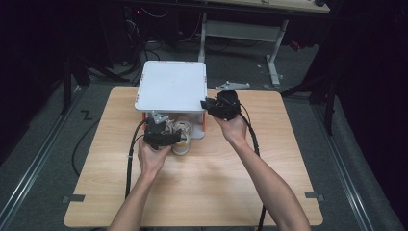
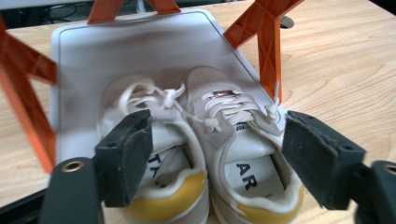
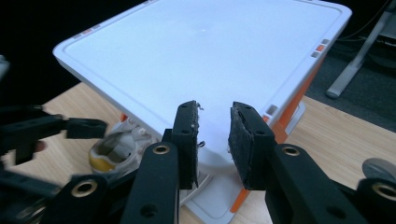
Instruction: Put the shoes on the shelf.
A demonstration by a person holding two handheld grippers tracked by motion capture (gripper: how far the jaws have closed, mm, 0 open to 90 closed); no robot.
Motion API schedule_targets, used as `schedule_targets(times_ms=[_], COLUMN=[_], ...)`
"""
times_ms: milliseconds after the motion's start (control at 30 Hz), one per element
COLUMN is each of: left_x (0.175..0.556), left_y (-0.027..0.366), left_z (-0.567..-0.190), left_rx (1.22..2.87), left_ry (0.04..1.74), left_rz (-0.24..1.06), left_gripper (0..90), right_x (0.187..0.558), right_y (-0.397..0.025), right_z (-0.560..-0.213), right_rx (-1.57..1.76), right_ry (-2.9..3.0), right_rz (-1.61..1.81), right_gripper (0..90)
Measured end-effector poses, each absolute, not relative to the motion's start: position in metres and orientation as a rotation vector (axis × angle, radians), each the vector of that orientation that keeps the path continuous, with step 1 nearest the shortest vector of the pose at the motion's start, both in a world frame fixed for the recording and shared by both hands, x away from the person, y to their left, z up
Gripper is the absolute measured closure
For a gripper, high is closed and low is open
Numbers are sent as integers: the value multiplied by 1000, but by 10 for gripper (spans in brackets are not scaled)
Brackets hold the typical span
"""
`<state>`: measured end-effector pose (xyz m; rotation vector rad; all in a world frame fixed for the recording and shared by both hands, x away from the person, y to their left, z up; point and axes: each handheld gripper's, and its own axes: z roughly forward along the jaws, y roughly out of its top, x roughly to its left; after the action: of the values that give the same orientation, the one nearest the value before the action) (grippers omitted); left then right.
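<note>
High view: left gripper (image 1: 177,140) at the shoes (image 1: 179,137), near the rack's (image 1: 172,86) front edge.
Left gripper: jaws spread wide, one either side of both shoes, not gripping.
Shoes: white, yellow heels, on the rack's lower shelf (image 2: 140,51).
Right gripper (image 3: 214,140): jaws narrowly apart, empty, over the top shelf's (image 3: 210,51) corner.

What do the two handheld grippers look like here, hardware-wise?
Both are black. The left gripper has a grey three-cornered plate on top, and its two jaws carry dark blocky pads. The right gripper has black jaw arms with round brass-coloured eyelets and rough dark pads. A black cable trails from each. The forearms are bare, with no sleeves.
</note>
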<state>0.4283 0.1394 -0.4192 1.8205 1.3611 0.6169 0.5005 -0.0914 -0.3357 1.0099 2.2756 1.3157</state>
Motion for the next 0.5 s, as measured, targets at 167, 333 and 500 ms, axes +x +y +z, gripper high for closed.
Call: schedule_targets(times_ms=[167, 333, 500], left_x=[405, 384, 381], left_y=[143, 140, 133], left_z=[-417, -431, -445], left_rx=[1794, 1817, 1827], left_ry=[1357, 1401, 1469], left_rz=[615, 610, 596], left_gripper=[214, 164, 125], right_x=[510, 512, 511], right_y=[-73, -68, -67], right_z=[-342, -347, -347], right_rx=[1003, 1004, 983], right_ry=[2286, 2277, 2277], right_rz=[1235, 1204, 1181], right_gripper=[725, 723, 719])
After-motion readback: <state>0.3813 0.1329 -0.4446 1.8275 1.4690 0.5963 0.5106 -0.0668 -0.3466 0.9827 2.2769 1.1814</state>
